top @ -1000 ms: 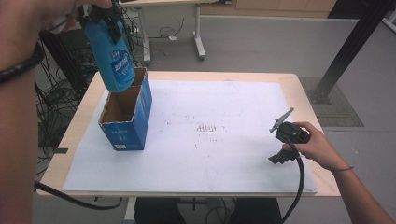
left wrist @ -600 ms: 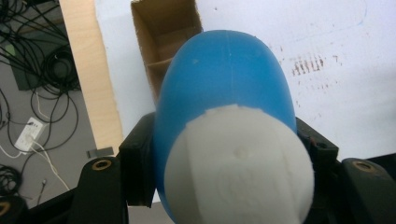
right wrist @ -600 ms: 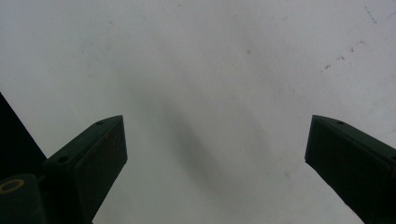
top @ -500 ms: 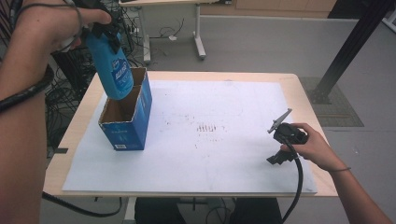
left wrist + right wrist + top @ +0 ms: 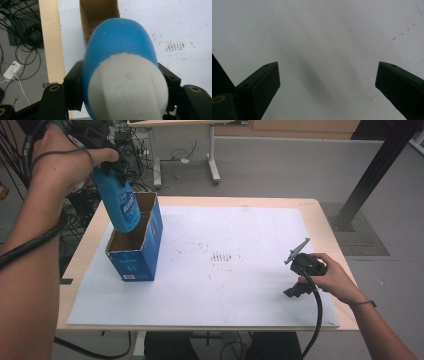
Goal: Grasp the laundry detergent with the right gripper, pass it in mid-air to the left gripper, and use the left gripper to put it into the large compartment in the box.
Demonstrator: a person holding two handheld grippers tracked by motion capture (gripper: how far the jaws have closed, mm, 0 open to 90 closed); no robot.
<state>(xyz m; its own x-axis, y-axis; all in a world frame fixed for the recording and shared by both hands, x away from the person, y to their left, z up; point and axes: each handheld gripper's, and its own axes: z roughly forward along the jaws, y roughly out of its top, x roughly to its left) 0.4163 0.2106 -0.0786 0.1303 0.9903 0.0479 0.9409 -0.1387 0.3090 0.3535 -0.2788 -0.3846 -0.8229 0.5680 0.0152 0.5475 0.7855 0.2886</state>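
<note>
Holding a blue bottle [image 5: 120, 202] over the open blue box [image 5: 136, 255].

Nearest the person, well to the right of the box, the right gripper [image 5: 327, 82] rests on the white sheet [image 5: 225, 270], jaws wide apart and empty. Farther off, the left gripper [image 5: 120, 87] squeezes the bottle's sides near its white end. It looks hard, smooth and slippery, so hold the sides tight.
</note>
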